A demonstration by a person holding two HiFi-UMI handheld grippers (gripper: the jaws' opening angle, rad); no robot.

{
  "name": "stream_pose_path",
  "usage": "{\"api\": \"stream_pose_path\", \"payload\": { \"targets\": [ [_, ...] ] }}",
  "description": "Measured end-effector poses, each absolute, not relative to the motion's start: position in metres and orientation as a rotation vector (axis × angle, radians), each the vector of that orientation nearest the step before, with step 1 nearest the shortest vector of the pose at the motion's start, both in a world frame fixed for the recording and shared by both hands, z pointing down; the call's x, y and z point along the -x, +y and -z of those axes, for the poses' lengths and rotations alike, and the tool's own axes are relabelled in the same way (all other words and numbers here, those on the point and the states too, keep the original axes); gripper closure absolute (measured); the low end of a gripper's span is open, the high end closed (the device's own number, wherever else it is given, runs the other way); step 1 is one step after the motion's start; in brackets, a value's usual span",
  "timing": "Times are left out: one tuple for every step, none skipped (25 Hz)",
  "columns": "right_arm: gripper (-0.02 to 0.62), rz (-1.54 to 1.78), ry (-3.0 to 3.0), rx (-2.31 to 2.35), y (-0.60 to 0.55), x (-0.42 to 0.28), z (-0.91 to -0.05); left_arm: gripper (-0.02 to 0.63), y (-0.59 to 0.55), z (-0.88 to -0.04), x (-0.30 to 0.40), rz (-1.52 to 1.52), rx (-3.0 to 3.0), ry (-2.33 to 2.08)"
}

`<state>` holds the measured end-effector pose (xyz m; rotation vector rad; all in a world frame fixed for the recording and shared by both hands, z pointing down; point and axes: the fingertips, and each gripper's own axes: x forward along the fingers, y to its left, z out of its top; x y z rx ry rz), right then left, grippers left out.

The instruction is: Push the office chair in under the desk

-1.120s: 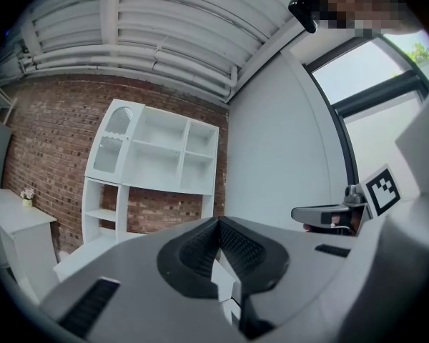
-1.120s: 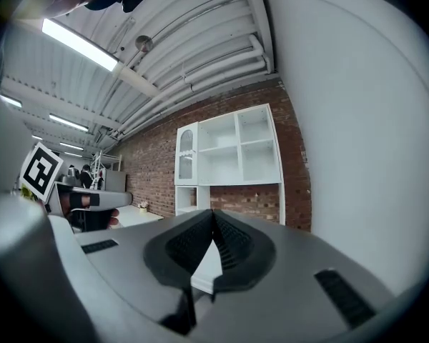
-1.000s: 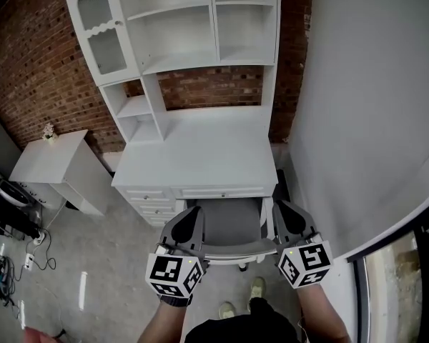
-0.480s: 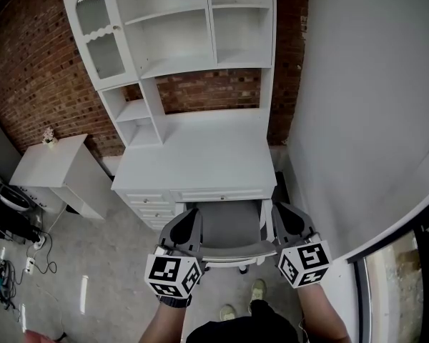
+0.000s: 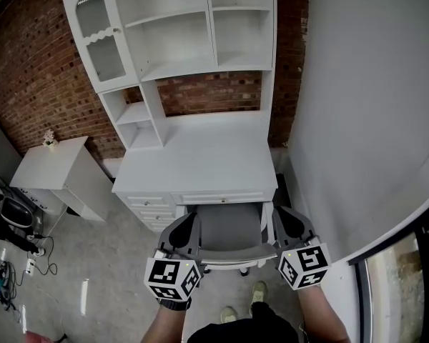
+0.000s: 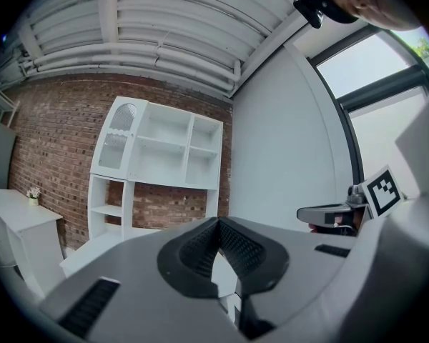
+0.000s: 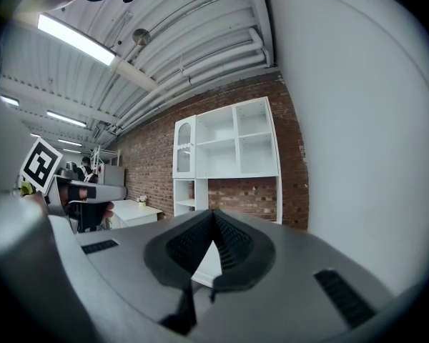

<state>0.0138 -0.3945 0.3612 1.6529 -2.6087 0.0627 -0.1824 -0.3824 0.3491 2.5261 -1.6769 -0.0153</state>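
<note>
Left gripper and right gripper, both closed with nothing between the jaws, flank the office chair back. Seat sits partly under the white desk.

Grey-seated office chair, upright, pale curved back nearest the camera, seat still mostly showing before the white tabletop, far edge at the kneehole right of the drawers
</note>
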Motion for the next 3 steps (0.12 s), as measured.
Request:
{"api": "stream_pose_path", "payload": {
  "targets": [
    [0.592, -0.062, -2.608, -1.652, -0.3955, -0.0129, -0.3616, 0.600, -0.3833, -0.3494, 0.1835, 0.015, -2.526, -1.678],
    [0.592, -0.062, -2.607, -1.652, -0.3964, -0.0119, -0.3620, 0.600, -0.3842, -0.3497, 0.1845, 0.015, -2.525, -1.679],
    [0.592, -0.061, -2.607, -1.651, -0.3972, -0.0110, -0.3623, 0.600, -0.3851, -0.3501, 0.1855, 0.015, -2.524, -1.680]
  ]
}}
